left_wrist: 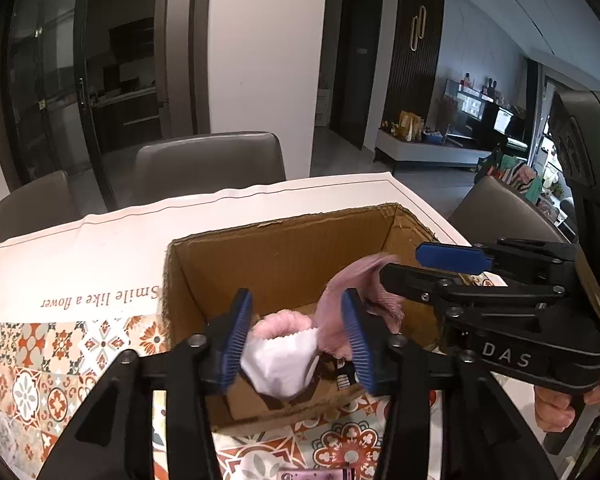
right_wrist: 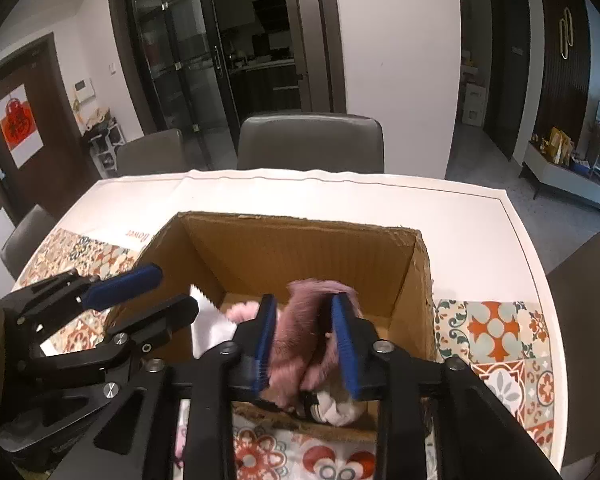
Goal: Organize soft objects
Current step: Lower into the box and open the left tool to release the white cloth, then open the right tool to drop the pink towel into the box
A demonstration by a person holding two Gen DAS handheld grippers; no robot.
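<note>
Cardboard box (right_wrist: 300, 248) on patterned tablecloth (right_wrist: 496, 332); grey chairs (right_wrist: 310, 142) behind.

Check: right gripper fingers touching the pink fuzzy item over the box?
Touching. The right wrist view shows the pink fuzzy item pinched between both blue pads of the right gripper, above the cardboard box.

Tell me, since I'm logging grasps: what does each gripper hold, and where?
The right gripper pinches the pink fuzzy item mid-body over the cardboard box. The left gripper brackets its white part; contact is unclear.
</note>
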